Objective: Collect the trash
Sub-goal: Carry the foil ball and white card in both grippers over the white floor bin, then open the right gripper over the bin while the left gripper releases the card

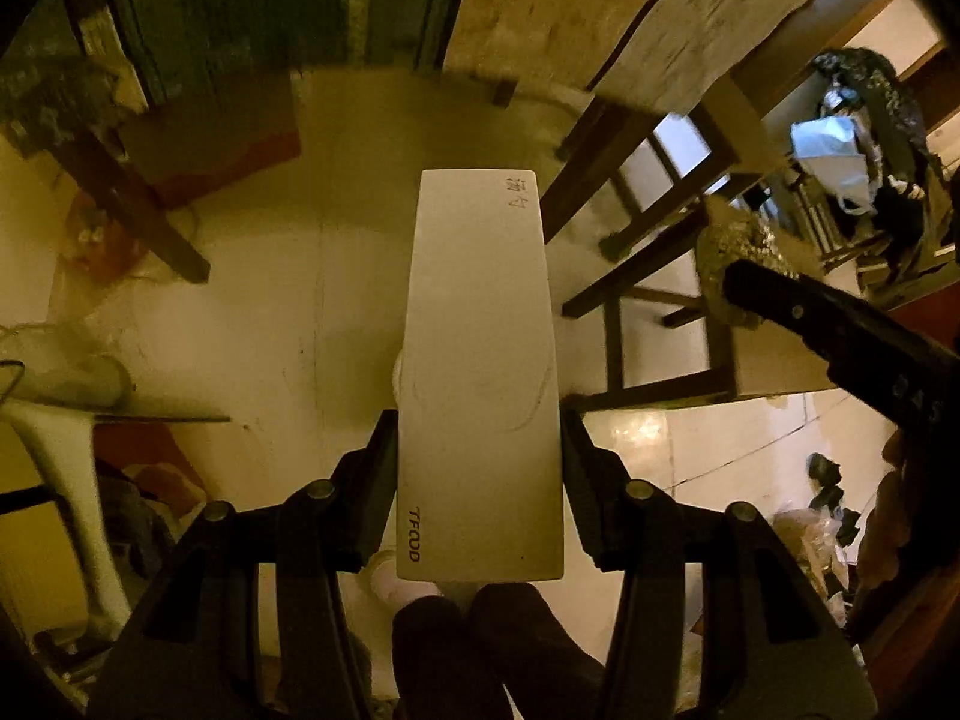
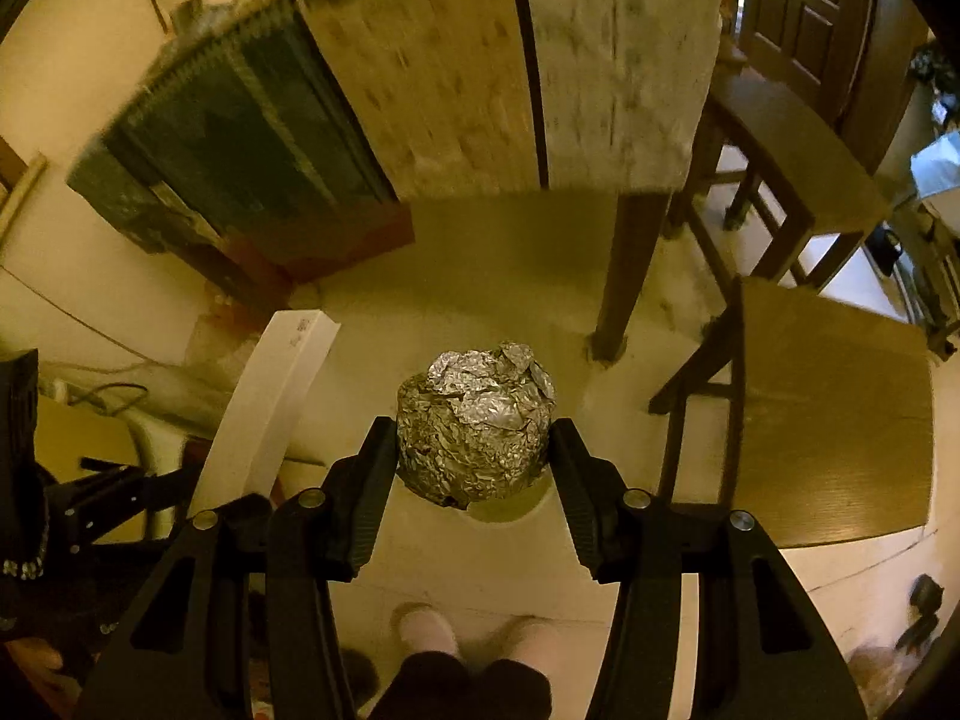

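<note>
my left tool (image 1: 480, 492) is clamped on a long white box (image 1: 480, 372), which sticks out far ahead between the fingers, held above the floor (image 1: 288, 300). my right tool (image 2: 474, 468) grips a crumpled foil ball (image 2: 474, 420) between its fingers, near their tips. from the right wrist i see the box to the left of the ball, and wooden chairs (image 2: 828, 408) to the right.

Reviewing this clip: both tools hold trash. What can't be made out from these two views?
- Trash bin or bag: none identifiable in either view.
- White box underside: left wrist view, hidden by its own top face; the small handwriting near its far end is too small to read.
- Foil ball contents: right wrist view, wrapped shut.
- Table top: blurred, cut off by the upper edge.
</note>
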### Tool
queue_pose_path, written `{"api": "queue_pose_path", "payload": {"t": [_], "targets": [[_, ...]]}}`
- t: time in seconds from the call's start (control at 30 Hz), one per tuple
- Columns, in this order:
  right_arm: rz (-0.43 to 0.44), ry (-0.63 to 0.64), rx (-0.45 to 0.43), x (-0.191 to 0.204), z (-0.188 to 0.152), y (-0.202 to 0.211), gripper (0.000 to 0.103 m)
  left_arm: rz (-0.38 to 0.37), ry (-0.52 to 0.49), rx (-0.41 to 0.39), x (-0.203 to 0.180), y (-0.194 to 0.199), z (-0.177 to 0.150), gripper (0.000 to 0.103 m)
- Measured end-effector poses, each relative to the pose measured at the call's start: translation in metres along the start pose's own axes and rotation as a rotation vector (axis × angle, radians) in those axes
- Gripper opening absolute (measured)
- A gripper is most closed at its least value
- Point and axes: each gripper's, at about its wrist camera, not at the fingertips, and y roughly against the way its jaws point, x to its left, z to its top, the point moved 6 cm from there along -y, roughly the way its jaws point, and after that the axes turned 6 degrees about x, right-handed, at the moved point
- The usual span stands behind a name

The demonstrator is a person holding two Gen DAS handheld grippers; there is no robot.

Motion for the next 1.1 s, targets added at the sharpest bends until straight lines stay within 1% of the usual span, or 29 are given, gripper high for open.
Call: {"api": "queue_pose_path", "payload": {"t": [0.03,0.1,0.2,0.3,0.37,0.4,0.43,0.53,0.6,0.73,0.8,0.87,0.97,1.1], "targets": [[-0.010,0.010,0.003,-0.001,-0.002,-0.012,0.048,0.004,-0.001,0.009,0.002,-0.012,-0.002,0.050],[0.001,0.013,0.012,-0.002,-0.005,-0.033,0.048,0.014,-0.002,0.031,0.008,-0.037,-0.006,0.050],[0.047,0.011,0.034,-0.001,-0.010,-0.059,0.049,0.025,-0.004,0.060,0.015,-0.069,-0.010,0.050],[0.091,0.013,0.037,0.000,-0.011,-0.081,0.051,0.021,-0.005,0.081,0.019,-0.093,-0.014,0.050],[0.109,0.008,0.048,0.000,-0.009,-0.090,0.057,0.017,-0.006,0.094,0.022,-0.107,-0.015,0.050],[0.110,-0.003,0.055,-0.002,-0.009,-0.097,0.064,0.016,-0.008,0.100,0.021,-0.112,-0.014,0.050],[0.112,-0.015,0.056,-0.005,-0.008,-0.101,0.067,0.016,-0.011,0.106,0.021,-0.117,-0.013,0.050],[0.120,-0.037,0.066,-0.010,-0.010,-0.106,0.067,0.013,-0.017,0.121,0.019,-0.129,-0.008,0.050],[0.111,-0.051,0.074,-0.014,-0.012,-0.108,0.067,0.002,-0.020,0.134,0.017,-0.137,-0.003,0.050],[0.091,-0.067,0.085,-0.026,-0.017,-0.108,0.067,-0.021,-0.031,0.144,0.006,-0.147,0.010,0.052],[0.081,-0.073,0.090,-0.031,-0.018,-0.106,0.067,0.002,-0.026,0.162,0.007,-0.157,0.015,0.056],[0.070,-0.076,0.098,-0.035,-0.019,-0.103,0.067,0.016,-0.023,0.184,0.006,-0.161,0.018,0.056],[0.065,-0.079,0.103,-0.038,-0.018,-0.097,0.067,0.018,-0.027,0.175,0.002,-0.151,0.021,0.056],[0.063,-0.075,0.096,-0.035,-0.014,-0.077,0.067,0.017,-0.034,0.151,-0.003,-0.125,0.024,0.056]]}}
